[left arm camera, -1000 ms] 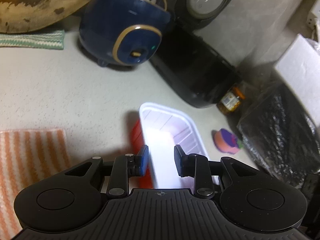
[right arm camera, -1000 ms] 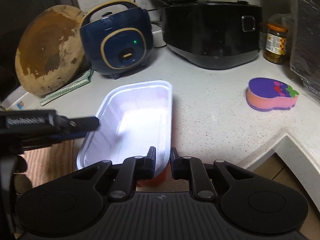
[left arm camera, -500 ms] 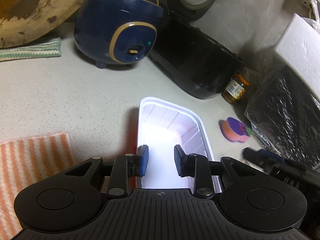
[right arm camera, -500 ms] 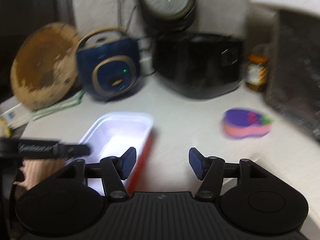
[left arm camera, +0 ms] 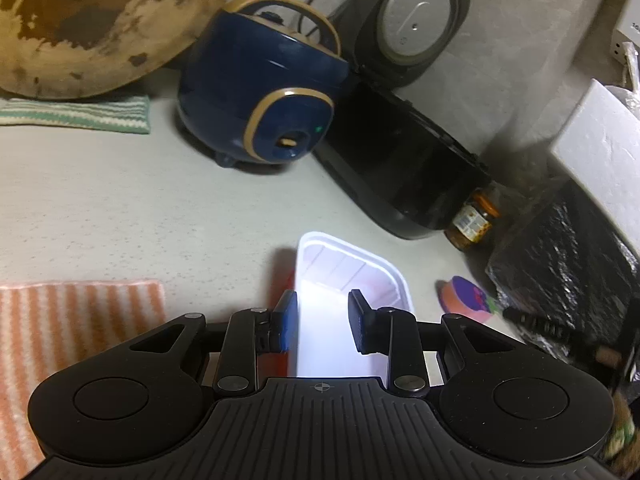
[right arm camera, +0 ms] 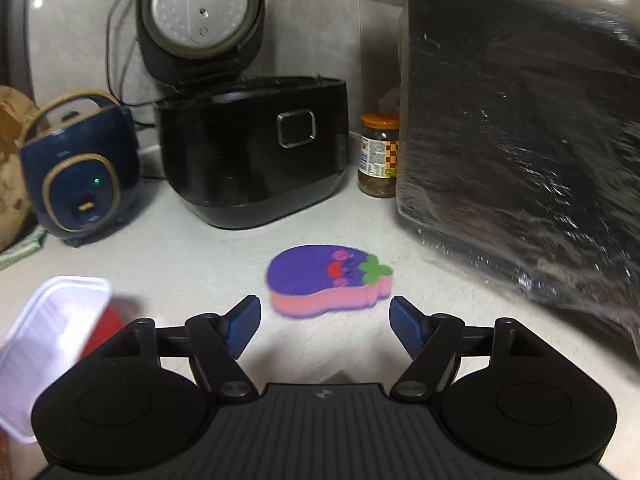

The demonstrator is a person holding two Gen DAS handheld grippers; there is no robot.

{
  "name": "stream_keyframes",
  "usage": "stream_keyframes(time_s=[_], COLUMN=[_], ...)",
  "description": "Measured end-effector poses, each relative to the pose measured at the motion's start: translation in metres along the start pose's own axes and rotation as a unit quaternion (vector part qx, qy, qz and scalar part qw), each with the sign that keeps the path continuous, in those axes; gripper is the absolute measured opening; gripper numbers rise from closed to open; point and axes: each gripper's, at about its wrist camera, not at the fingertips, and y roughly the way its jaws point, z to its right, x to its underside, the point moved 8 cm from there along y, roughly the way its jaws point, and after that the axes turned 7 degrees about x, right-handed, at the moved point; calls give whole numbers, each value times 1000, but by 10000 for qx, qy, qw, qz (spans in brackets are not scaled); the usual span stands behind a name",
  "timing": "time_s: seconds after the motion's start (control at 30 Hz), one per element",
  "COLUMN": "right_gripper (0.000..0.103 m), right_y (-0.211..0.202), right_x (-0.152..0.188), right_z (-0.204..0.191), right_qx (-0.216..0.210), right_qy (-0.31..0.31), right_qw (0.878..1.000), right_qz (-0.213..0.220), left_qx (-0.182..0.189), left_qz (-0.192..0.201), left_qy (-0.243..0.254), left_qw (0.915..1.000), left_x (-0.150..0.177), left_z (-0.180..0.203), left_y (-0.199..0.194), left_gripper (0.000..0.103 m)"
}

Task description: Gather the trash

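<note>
Grippers first. Your left gripper [left arm camera: 323, 322] has its jaws partly apart, and the left wall of the white tray [left arm camera: 352, 280] sits between them. The left pad lies right beside that wall on its red outside, while the other pad is inside the tray and apart from the wall. You cannot tell if the left pad really touches. The jaws do not look squeezed on anything. This gripper points up the frame, along the tray, toward the black rice cooker [left arm camera: 404, 168].

Your right gripper [right arm camera: 325, 326] is spread wide and holds nothing. It points at the purple and pink sponge [right arm camera: 326, 278], which lies flat on the counter [right arm camera: 200, 264] just past the fingertips, in the middle of the frame. It is not touching the pads.

In the right view, the white tray [right arm camera: 56, 328] is at the lower left. The blue cooker [right arm camera: 80, 192] is at the left, and the jar [right arm camera: 379, 156] stands between the black rice cooker [right arm camera: 248, 152] and the wrapped black box [right arm camera: 520, 140].
</note>
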Motion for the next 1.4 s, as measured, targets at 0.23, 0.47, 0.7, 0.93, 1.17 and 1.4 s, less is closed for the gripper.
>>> stream_keyframes(time_s=[0.23,0.47,0.7,0.93,1.17,1.4], right_gripper=[72,71,71,74,30,7], right_y=[45,65,21,21,70,21], right_x=[-33,-8,28,3,10,23], right_z=[-52,-48,28,-23,-71,-42], right_qx=[105,655,1270,296,720,546], right_qy=[-754,-951,-551,-700,-1743,-1805], right_qw=[9968,9932,9901,9952,9815,9808], right_qz=[243,-111,226,618,335,494], left_qx=[-225,-311,-258,-91,178,468], left_qz=[15,79,-62,-175,121,-179], left_qy=[-147,-178,-335,-159,213,368], left_qw=[9996,9993,9991,9997,9995,9981], left_x=[4,3,7,10,-9,-3], left_z=[-10,-16,-21,-5,23,52], left_y=[-7,-14,-1,4,-4,22], left_gripper=[31,31,31,31,31,31])
